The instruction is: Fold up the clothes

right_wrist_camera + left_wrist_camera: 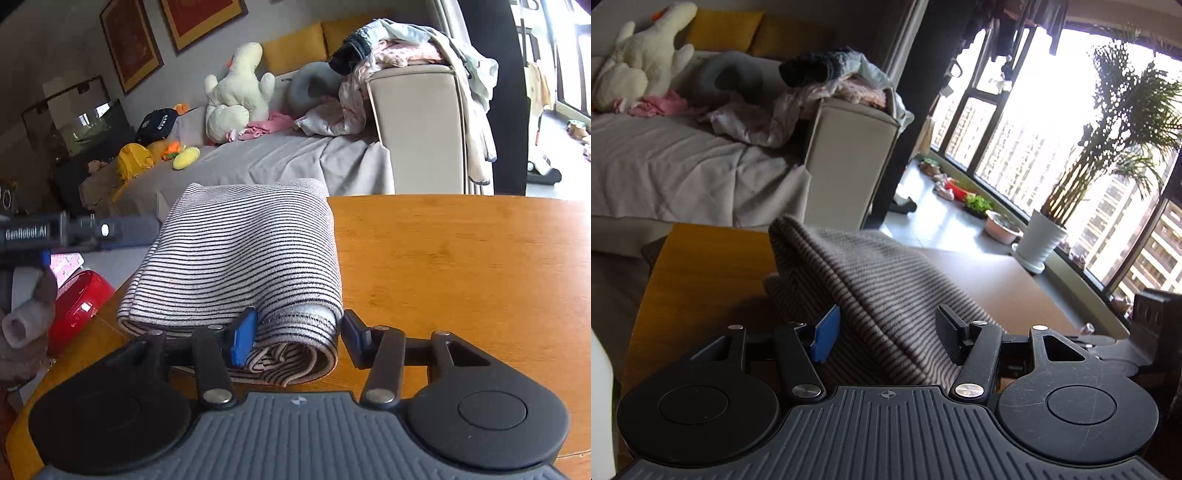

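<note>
Folded striped garment [240,258] on wooden table [461,266]; long axis runs away from right cam.
Both grippers, left [886,332] & right [295,336], jaws wide, straddling cloth, not clamped; sofa [295,162] beyond.

To the right of the folded black-and-white striped knit garment [240,258], the orange wooden counter [461,277] lay bare out to its far edge, leaving open room for a claw. On the left the garment reached the counter's rim. Beyond the far edge, the grey-covered sofa [295,162] and its beige armrest [417,129] closed the way.
</note>
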